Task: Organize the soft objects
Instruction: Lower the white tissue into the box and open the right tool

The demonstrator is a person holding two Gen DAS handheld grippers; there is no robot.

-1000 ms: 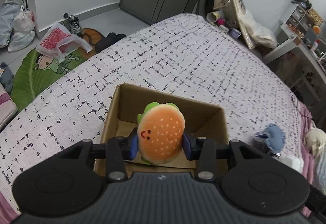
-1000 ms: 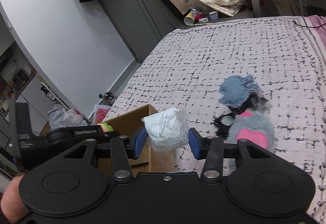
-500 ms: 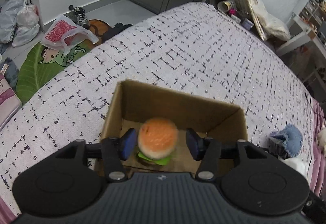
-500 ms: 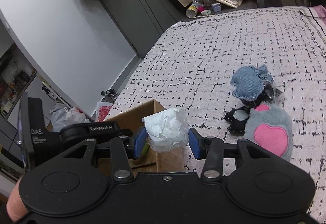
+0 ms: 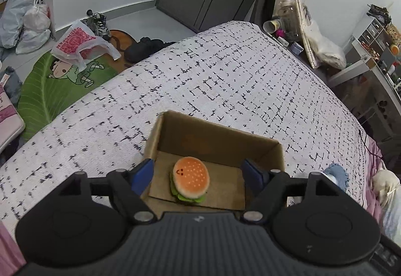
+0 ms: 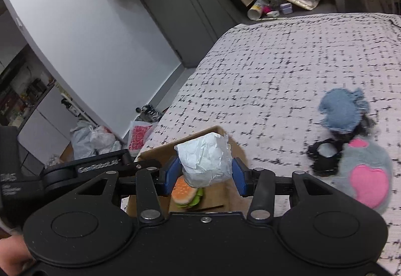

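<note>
A plush hamburger (image 5: 191,181) lies on the floor of an open cardboard box (image 5: 220,135) on the bed. My left gripper (image 5: 198,174) hangs above it with its jaws opening, both blue pads clear of the toy. In the right wrist view the hamburger (image 6: 186,192) shows inside the box (image 6: 226,197), under a crumpled white soft bundle (image 6: 205,160). My right gripper (image 6: 206,175) is shut on that bundle over the box's edge. The left gripper's body (image 6: 97,168) reaches in from the left.
A blue denim plush (image 6: 343,111), a black strappy item (image 6: 323,155) and a grey plush with a pink heart (image 6: 366,175) lie on the bedspread to the right. Beyond the bed's left edge are bags (image 5: 75,42), shoes and a green mat. A cluttered desk stands far right.
The left gripper let go of the hamburger, which dropped into the box, and its jaws spread wide. The right gripper carried the white bundle leftward over the box.
</note>
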